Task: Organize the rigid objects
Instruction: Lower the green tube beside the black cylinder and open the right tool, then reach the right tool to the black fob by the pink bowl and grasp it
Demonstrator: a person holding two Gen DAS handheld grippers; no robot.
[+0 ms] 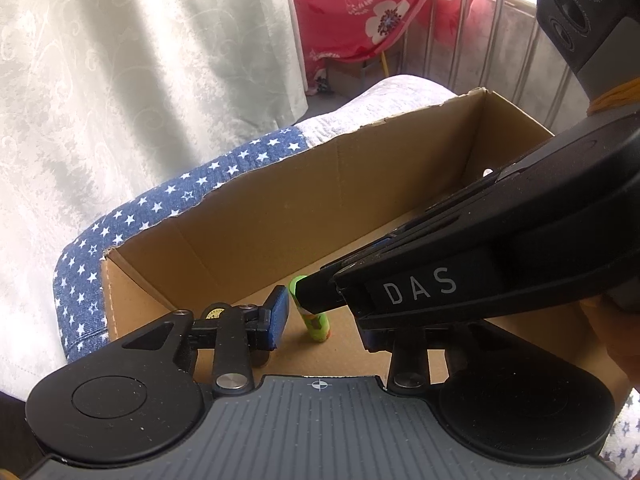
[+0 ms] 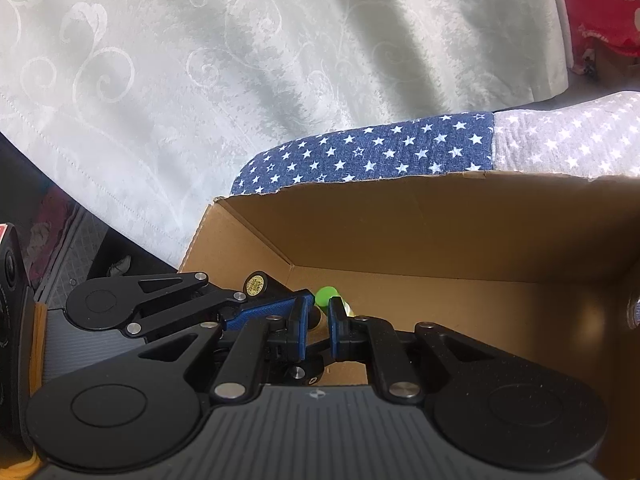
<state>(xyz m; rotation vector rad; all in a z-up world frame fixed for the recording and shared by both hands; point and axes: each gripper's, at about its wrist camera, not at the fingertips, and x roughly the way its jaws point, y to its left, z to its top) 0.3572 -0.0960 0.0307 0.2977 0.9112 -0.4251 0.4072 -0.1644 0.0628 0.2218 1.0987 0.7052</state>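
A small green tube point(image 1: 316, 322) with a green cap stands upright on the floor of an open cardboard box point(image 1: 256, 200). My left gripper point(image 1: 326, 322) is open, its fingers either side of the tube and apart from it. My right gripper point(image 1: 320, 288) reaches in from the right and its tip overlaps the tube's upper part. In the right wrist view the right gripper point(image 2: 318, 330) is nearly closed, the tube's green cap point(image 2: 326, 296) just beyond its blue pads point(image 2: 301, 328). Contact with the tube cannot be seen. The left gripper point(image 2: 240, 312) lies at left.
The box point(image 2: 440, 220) rests on a blue and grey star-print cushion point(image 2: 380, 148). A white patterned curtain point(image 1: 120, 80) hangs behind. Red floral cloth point(image 1: 372, 4) and a metal rack point(image 1: 500, 40) are at the back right. A small round thing point(image 2: 634, 312) shows at the box's right wall.
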